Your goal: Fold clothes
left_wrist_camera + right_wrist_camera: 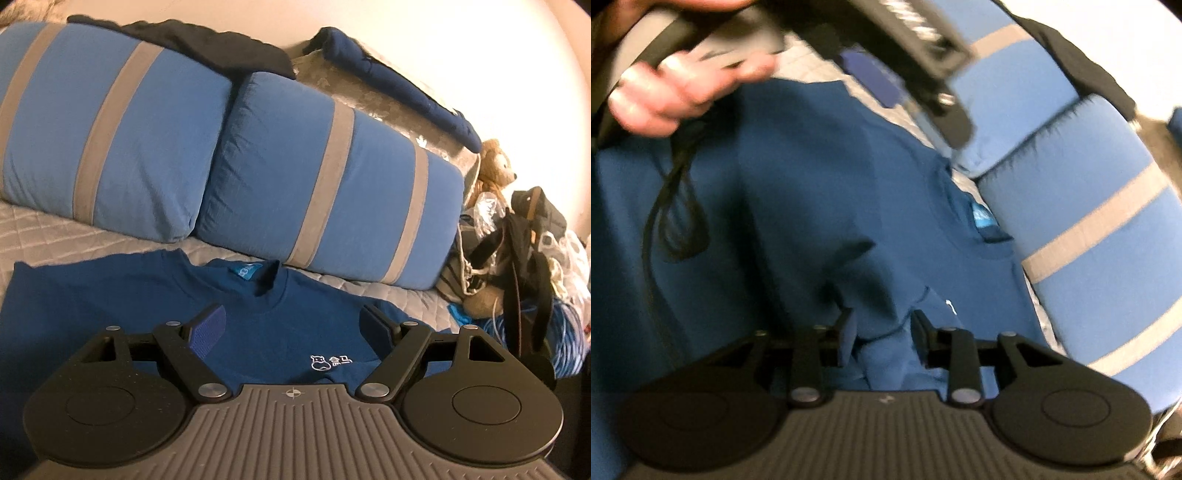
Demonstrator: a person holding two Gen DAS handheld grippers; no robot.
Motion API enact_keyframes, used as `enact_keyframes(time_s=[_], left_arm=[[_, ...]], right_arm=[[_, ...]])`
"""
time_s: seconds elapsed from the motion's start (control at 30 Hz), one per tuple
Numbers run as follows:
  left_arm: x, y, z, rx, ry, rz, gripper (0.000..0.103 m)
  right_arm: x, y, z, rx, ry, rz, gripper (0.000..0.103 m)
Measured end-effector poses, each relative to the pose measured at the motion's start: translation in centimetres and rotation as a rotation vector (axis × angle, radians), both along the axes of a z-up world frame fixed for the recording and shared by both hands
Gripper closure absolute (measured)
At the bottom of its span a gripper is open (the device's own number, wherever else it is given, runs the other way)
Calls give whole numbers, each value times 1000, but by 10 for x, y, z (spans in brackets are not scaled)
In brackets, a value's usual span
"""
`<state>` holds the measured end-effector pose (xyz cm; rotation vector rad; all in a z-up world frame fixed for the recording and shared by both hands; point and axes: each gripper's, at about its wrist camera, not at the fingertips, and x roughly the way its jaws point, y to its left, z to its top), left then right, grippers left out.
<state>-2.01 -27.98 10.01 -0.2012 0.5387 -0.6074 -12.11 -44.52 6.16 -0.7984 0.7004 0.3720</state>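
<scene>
Blue T-shirt [258, 325] spread flat, lower centre, below the striped pillows [317, 192].

Left gripper [291, 325] hovers above it, fingers wide apart; right gripper [882, 325], through blur, seems clamped on a fabric fold. Lift evenly, keeping the edge taut.

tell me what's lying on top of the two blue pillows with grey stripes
A black garment is draped over the striped blue pillows. What lies behind them is hidden.
</scene>
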Motion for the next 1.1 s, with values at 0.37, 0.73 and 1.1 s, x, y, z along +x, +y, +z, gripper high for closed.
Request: enact_keyframes(time_s=[0.37, 0.73, 1.1], left_arm=[[5, 4, -5, -39, 54, -2, 23], [31, 28, -26, -242, 346, 39, 23], [59, 6, -90, -555, 934, -34, 24]], right_arm=[[5, 12, -27, -147, 32, 56, 60], [-8, -3, -13, -59, -121, 23, 95], [-38, -19, 8, 25, -314, -22, 95]])
